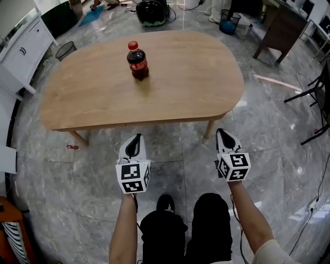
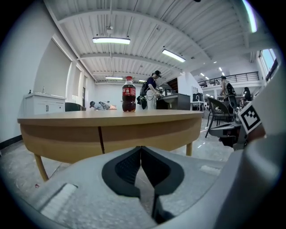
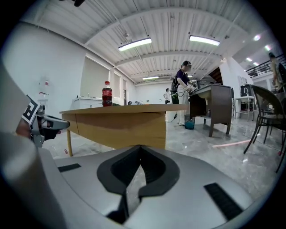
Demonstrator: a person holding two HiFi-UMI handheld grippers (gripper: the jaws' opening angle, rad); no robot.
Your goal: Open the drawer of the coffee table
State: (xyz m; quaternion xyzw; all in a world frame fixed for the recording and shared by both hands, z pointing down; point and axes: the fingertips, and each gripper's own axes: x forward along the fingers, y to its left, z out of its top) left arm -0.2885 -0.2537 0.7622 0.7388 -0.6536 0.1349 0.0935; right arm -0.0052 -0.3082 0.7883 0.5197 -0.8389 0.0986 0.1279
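The oval wooden coffee table (image 1: 170, 82) stands ahead of me on a marble floor, with a cola bottle (image 1: 137, 61) upright on its top. In the left gripper view its front apron shows a vertical seam beside a drawer front (image 2: 147, 133). My left gripper (image 1: 135, 140) is held below and short of the table's near edge, jaws shut and empty. My right gripper (image 1: 223, 133) hovers near the front right leg (image 1: 210, 128), also shut with nothing in it. Neither touches the table. In the right gripper view the table's end (image 3: 120, 127) lies ahead of the shut jaws.
A white cabinet (image 1: 23, 49) and a wire bin (image 1: 65, 50) stand at the left. A dark desk (image 1: 281, 31), a blue bin (image 1: 229, 21) and black chair legs (image 1: 314, 103) are at the right. A black bag (image 1: 151, 12) sits behind the table. People stand far off.
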